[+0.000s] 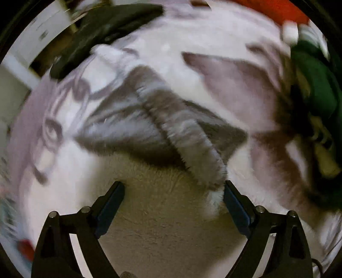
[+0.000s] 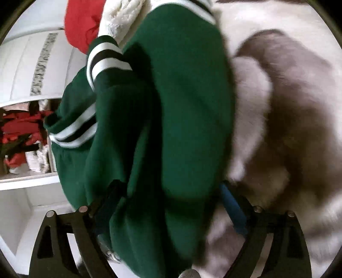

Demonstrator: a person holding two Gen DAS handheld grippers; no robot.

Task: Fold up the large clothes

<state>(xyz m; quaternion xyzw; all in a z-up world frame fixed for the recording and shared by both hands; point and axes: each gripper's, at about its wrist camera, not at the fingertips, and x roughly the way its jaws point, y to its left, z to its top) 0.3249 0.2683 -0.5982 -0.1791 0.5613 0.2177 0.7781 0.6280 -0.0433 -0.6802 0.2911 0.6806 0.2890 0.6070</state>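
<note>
Looking along the left hand-held gripper (image 1: 174, 190), its jaws stand wide apart and hold nothing — between them lies pale, fleecy fabric, and a grey fur-trimmed edge (image 1: 181, 136) brushes the inner face of the right-hand finger. Beyond that spreads a white printed blanket (image 1: 70, 111) with a drawn face on it, which seems to cover a bed. Farther off lie a dark garment (image 1: 102, 27) and something red (image 1: 273, 10), both blurred.

The right hand-held gripper (image 2: 171, 188) is open too. A green jacket (image 2: 181, 107) with white-and-black striped cuffs (image 2: 104, 57) bulges between its fingers, but the pads do not appear to press on it; the far finger is partly hidden by the cloth. Past the jacket sit a red item (image 2: 83, 23) and a cream fleece (image 2: 126, 17), with white shelves (image 2: 27, 184) off to the side.

The jacket looks thick, soft and fairly heavy — it will sag and bunch, not slide. A ribbed cuff or the striped hem seems the firmest place to pinch; 2 grips, well apart along 1 edge, should keep it flat.
</note>
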